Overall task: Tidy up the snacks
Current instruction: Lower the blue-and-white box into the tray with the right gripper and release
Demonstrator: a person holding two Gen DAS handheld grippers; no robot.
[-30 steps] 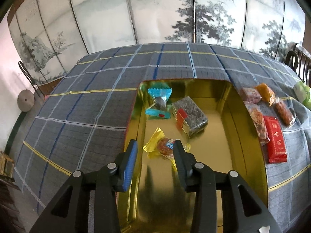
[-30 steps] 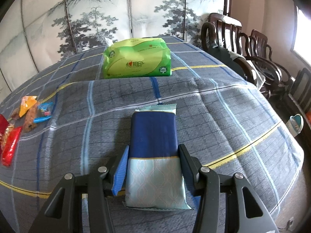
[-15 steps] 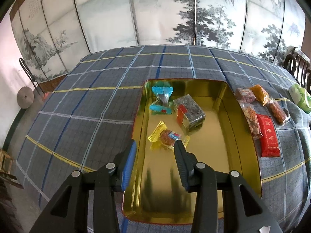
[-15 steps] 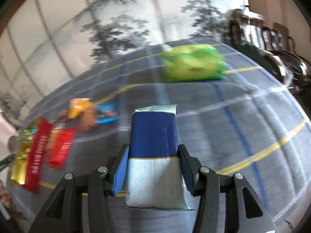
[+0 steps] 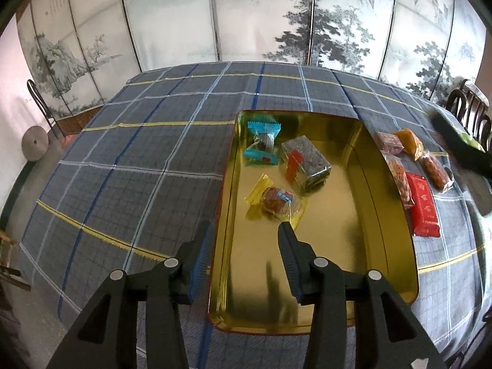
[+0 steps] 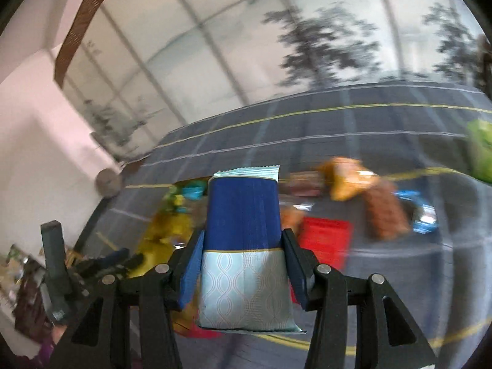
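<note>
A painted folding screen (image 5: 246, 15) stood behind the counter (image 5: 138, 160), which was draped in grey plaid cloth. The left gripper (image 5: 244, 246) hung with jaws released and empty over the near left rim of the gold tray (image 5: 384, 215), which held three wrapped snacks. The right gripper (image 6: 243, 246) had its jaws clenched on a blue-and-silver snack pack (image 6: 244, 215), held above the counter in a motion-blurred view.

One gold tray (image 5: 387, 203) holds three wrapped snacks: one blue-ended (image 5: 262, 146), one dark block with a red label (image 5: 306, 161), one yellow-ended (image 5: 276, 198). Beside the tray lie five more snacks on the tablecloth, among them one red packet (image 5: 423, 204). One blue-and-silver packet (image 6: 244, 246) appears in the right wrist view.
</note>
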